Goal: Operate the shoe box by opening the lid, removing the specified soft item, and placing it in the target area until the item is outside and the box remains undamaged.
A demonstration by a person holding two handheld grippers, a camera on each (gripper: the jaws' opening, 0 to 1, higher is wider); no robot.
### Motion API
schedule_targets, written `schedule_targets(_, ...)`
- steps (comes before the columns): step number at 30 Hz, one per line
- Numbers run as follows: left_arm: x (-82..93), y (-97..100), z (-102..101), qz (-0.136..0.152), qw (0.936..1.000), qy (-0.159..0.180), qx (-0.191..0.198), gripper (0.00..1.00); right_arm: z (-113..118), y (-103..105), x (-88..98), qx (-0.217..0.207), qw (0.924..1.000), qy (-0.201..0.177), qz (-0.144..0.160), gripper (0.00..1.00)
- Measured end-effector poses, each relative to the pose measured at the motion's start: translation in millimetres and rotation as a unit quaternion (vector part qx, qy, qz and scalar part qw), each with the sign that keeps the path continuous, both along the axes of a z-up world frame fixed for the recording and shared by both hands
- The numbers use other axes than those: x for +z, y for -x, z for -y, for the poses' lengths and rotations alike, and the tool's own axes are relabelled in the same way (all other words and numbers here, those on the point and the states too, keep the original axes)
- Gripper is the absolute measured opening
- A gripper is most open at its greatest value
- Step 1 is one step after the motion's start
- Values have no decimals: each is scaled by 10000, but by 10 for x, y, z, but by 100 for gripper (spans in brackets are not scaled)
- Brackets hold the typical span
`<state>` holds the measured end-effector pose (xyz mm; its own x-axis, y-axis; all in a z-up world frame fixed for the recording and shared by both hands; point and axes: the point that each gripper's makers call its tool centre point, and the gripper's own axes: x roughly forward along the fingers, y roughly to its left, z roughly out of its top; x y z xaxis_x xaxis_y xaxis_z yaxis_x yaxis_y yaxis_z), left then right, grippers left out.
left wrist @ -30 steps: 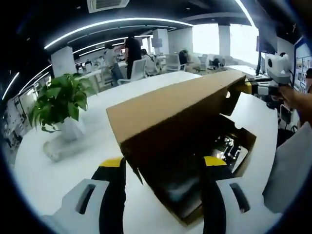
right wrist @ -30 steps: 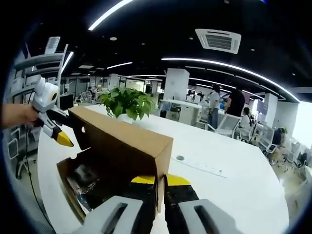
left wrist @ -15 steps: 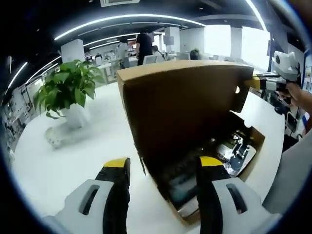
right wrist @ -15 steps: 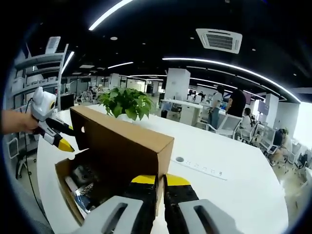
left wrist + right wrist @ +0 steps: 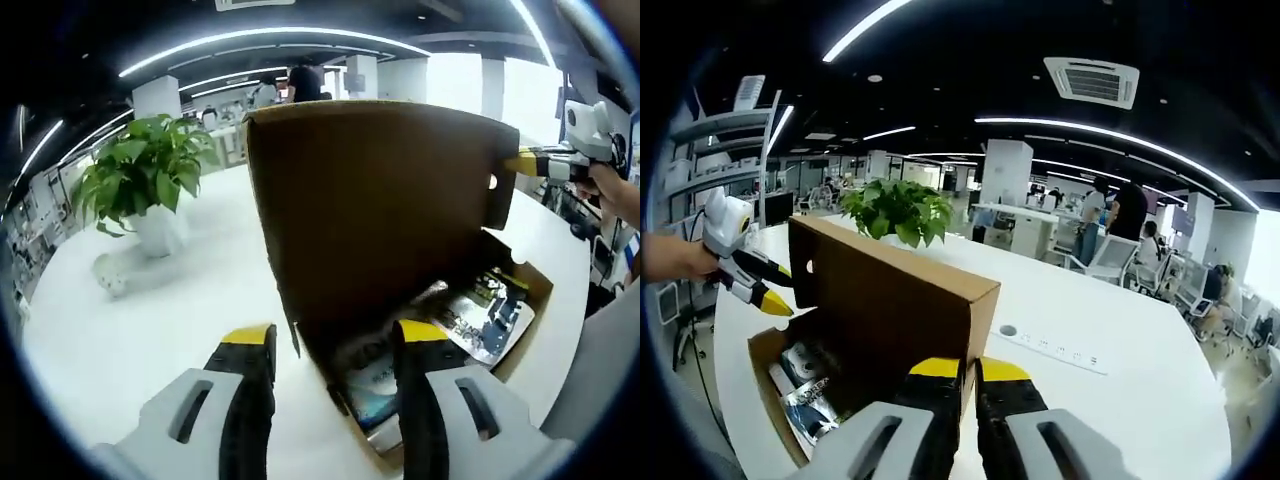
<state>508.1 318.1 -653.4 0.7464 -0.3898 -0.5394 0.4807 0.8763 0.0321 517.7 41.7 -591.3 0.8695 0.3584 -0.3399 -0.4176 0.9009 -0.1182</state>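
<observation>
The shoe box (image 5: pixel 480 330) sits on the white table (image 5: pixel 180 330), its brown cardboard lid (image 5: pixel 380 210) raised nearly upright on its hinge. The left gripper view looks at the lid's inner face and down into the box, where glossy printed packets (image 5: pixel 480 315) lie among dark contents; which of them is the soft item cannot be told. The right gripper view shows the lid's (image 5: pixel 890 300) outer face and top edge, with the packets (image 5: pixel 805 395) seen at the box's (image 5: pixel 770 400) open end.

The right gripper (image 5: pixel 970 375) has its yellow-tipped fingers pinched closed on the lid's corner edge; in the left gripper view it (image 5: pixel 535 165) appears at the far right, at the lid's corner. The left gripper (image 5: pixel 325 345) has its fingers spread apart, one over the table, the other over the box's near end; in the right gripper view it (image 5: pixel 765 295) hangs just beside the lid's far end.

A potted plant (image 5: pixel 140 185) stands on the table left of the box. Beyond the table, people (image 5: pixel 1110 225) stand among office chairs (image 5: pixel 1105 255).
</observation>
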Motion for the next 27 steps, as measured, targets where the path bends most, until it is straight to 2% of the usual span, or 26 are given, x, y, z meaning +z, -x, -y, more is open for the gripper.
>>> schedule_targets(27,-148,-164,-159,-58,9989,-50,461,23,12,-191,-15,71,9999,131,25,0)
